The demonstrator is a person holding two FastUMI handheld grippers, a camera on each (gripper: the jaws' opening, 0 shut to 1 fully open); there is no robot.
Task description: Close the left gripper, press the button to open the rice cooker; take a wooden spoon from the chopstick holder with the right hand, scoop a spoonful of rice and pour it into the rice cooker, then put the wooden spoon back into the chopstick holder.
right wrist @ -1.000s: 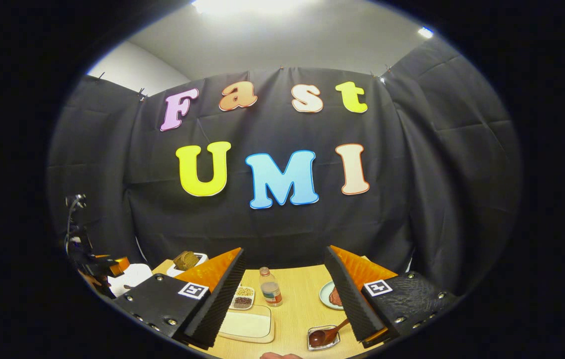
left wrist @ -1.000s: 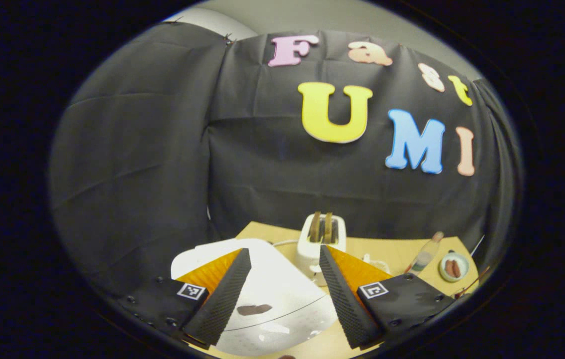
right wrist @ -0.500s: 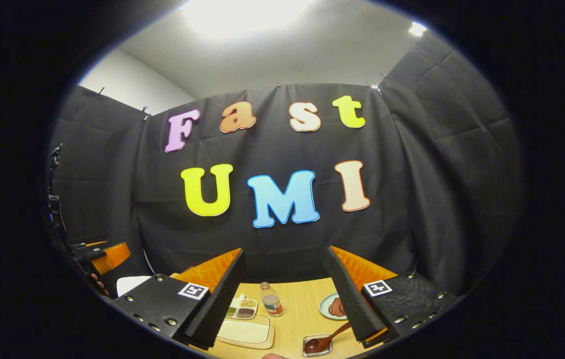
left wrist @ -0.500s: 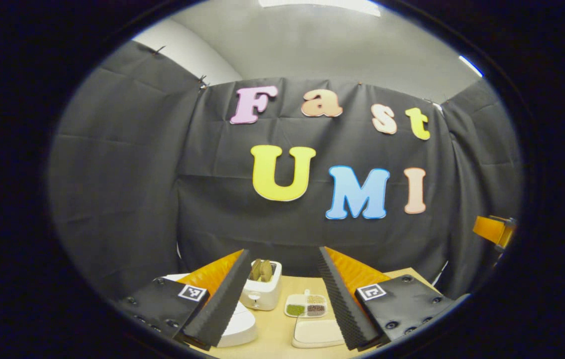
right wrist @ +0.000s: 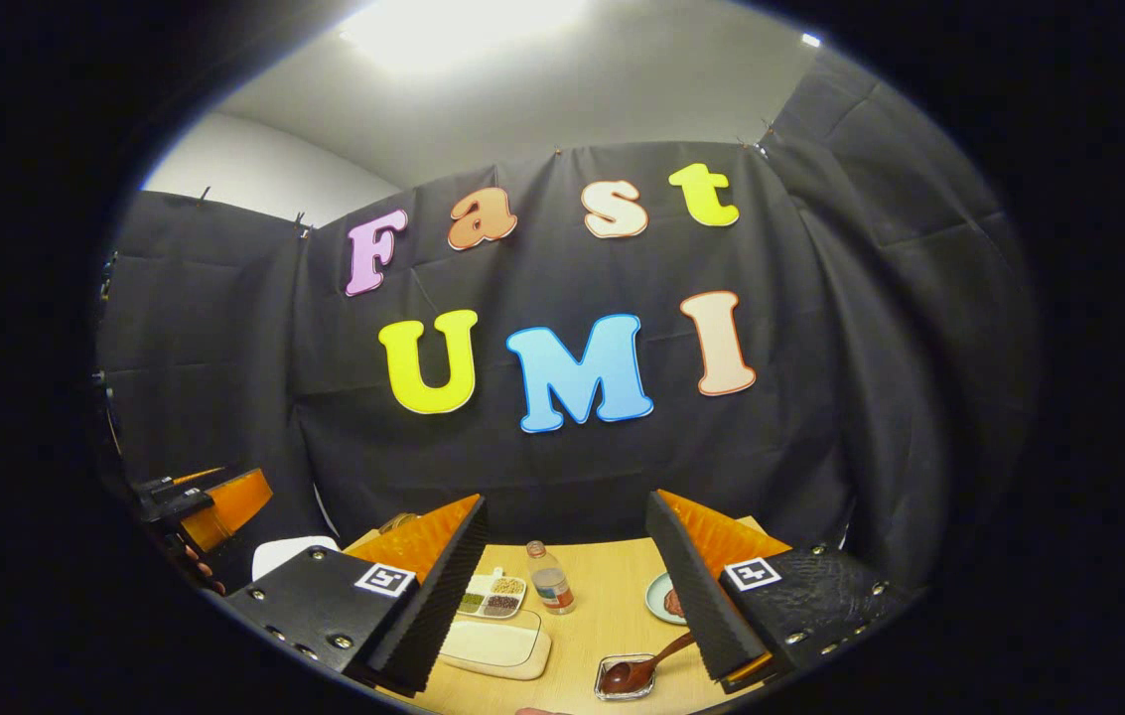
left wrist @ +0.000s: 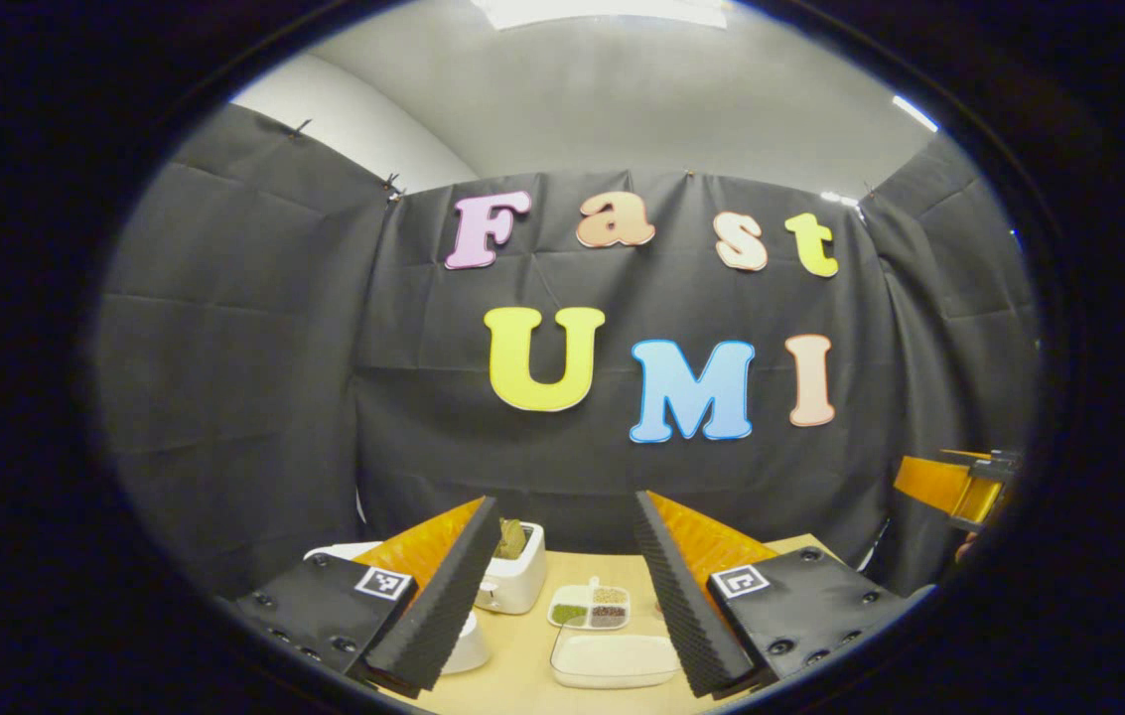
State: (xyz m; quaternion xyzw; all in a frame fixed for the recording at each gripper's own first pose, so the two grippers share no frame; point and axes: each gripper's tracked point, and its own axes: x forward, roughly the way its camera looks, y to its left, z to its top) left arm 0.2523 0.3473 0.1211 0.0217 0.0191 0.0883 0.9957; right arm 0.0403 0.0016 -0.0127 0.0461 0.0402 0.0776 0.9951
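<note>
Counted two tongs. Found the left tongs [left wrist: 565, 511] released, fingers spread wide, nothing between them. Found the right tongs [right wrist: 567, 511] likewise released and gripping nothing.

Counted one of each thing on the counter [right wrist: 602, 621], taking the divided dish [right wrist: 492, 594] of grains as the mark:
- One white tray [right wrist: 497, 643] just in front of the divided dish.
- One small bottle [right wrist: 549, 578] just to its right, upright.
- One plate [right wrist: 659, 599] farther right, carrying something brownish, half hidden behind a finger.
- One wooden spoon [right wrist: 651, 663] right of the divided dish and nearer the camera, its bowl resting in one small clear dish [right wrist: 622, 685], its handle slanting up toward the right tongs.
- One white toaster [left wrist: 517, 586] left of the divided dish, with bread standing in its slot.
- One white rice cooker [left wrist: 468, 645] farther left, mostly hidden behind a finger. Could not tell whether its lid was up or down.

Noted a pale wooden counter top, black cloth hung on three sides behind it, and a grey ceiling with a bright light above.
</note>
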